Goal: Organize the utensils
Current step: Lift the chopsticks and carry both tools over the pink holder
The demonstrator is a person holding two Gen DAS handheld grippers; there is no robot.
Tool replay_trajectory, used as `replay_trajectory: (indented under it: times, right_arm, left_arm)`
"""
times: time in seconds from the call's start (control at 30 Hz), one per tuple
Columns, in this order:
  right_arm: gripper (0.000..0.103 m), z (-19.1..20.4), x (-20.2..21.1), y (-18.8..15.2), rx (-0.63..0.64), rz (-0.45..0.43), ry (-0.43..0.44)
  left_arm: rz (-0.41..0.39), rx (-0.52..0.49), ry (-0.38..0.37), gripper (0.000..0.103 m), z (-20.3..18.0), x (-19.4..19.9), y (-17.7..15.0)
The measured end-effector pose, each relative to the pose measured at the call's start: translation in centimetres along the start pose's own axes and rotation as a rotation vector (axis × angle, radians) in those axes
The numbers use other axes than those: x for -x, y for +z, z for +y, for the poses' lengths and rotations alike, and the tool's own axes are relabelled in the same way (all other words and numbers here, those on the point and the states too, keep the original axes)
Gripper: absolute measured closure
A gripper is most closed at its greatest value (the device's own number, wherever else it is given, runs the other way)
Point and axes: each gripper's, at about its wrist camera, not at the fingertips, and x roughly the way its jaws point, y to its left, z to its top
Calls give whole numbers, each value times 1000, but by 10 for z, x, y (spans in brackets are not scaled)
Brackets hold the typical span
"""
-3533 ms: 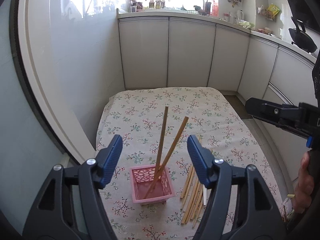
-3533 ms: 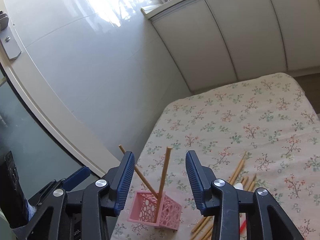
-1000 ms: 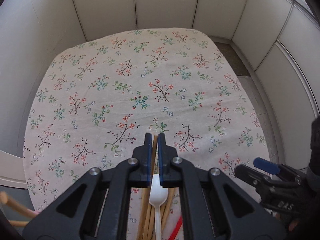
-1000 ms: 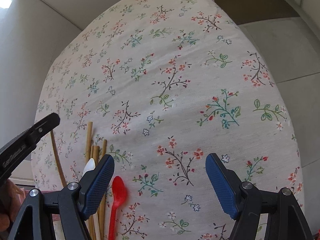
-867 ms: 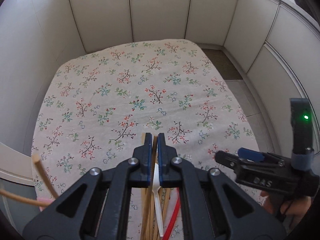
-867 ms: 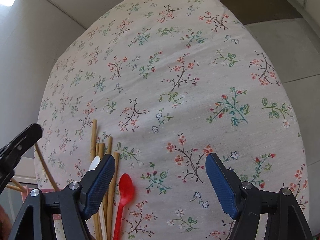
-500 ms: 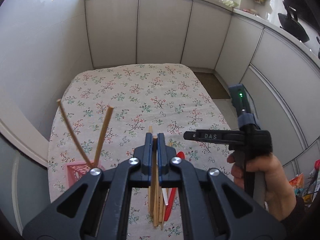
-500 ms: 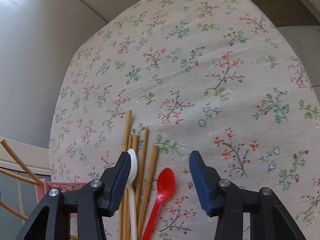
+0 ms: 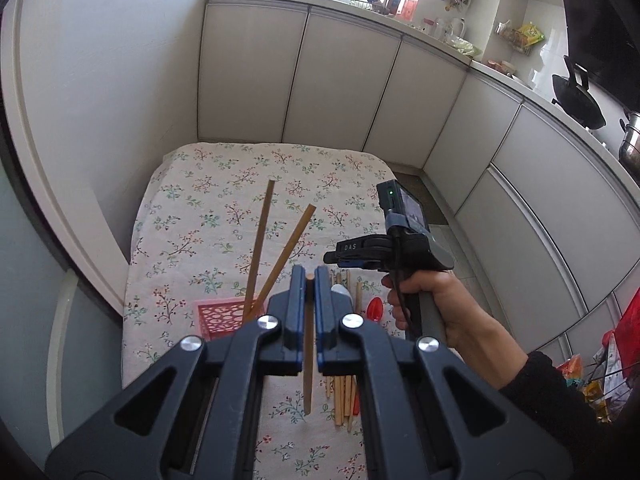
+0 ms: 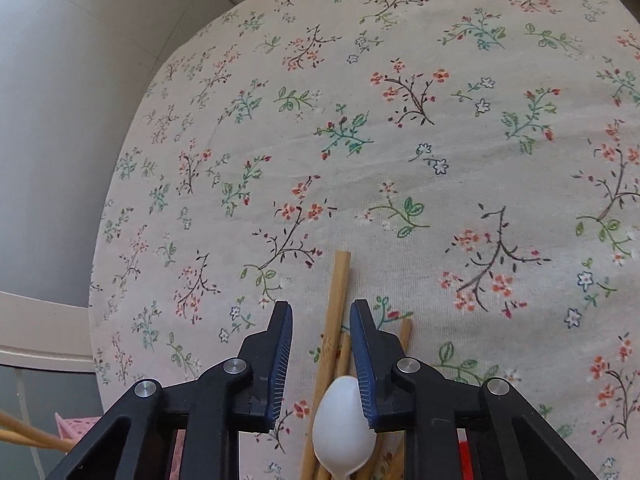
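My left gripper (image 9: 307, 276) is shut on one wooden chopstick (image 9: 307, 360), which hangs above the floral tablecloth (image 9: 224, 216). Just left of it stands the pink basket (image 9: 218, 316) with two chopsticks (image 9: 260, 248) leaning in it. A hand (image 9: 424, 304) holds my right gripper (image 9: 348, 258) over the pile of chopsticks (image 9: 342, 392), beside the red spoon (image 9: 374, 306). In the right wrist view, my right gripper (image 10: 320, 308) is closing its jaws. A chopstick (image 10: 338, 280) and the white spoon (image 10: 344, 428) lie between them, and the pads are not pressing on either.
White cabinet doors (image 9: 340, 88) run along the back and right of the table. A pale wall (image 9: 100, 100) borders its left edge. The floor (image 9: 432, 204) shows past the right edge. The far half of the cloth (image 10: 400, 100) carries nothing.
My left gripper lifted one chopstick off the pile and drew back and up, bringing the basket into view. My right gripper shifted left over the chopsticks and white spoon, and its jaws narrowed.
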Motion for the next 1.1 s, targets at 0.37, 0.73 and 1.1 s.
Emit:
replay_trajectory:
  times: [0.37, 0.73, 1.1]
  right_arm:
    - [93, 3, -19, 1, 6, -30, -78]
    - [95, 38, 81, -40, 76, -224, -34]
    - [95, 52, 169, -103, 141, -417, 27]
  left_arm:
    - [29, 16, 15, 98, 15, 1, -5]
    - [-23, 21, 57, 98, 12, 12, -6]
    - [-83, 11, 102, 98, 5, 26, -12]
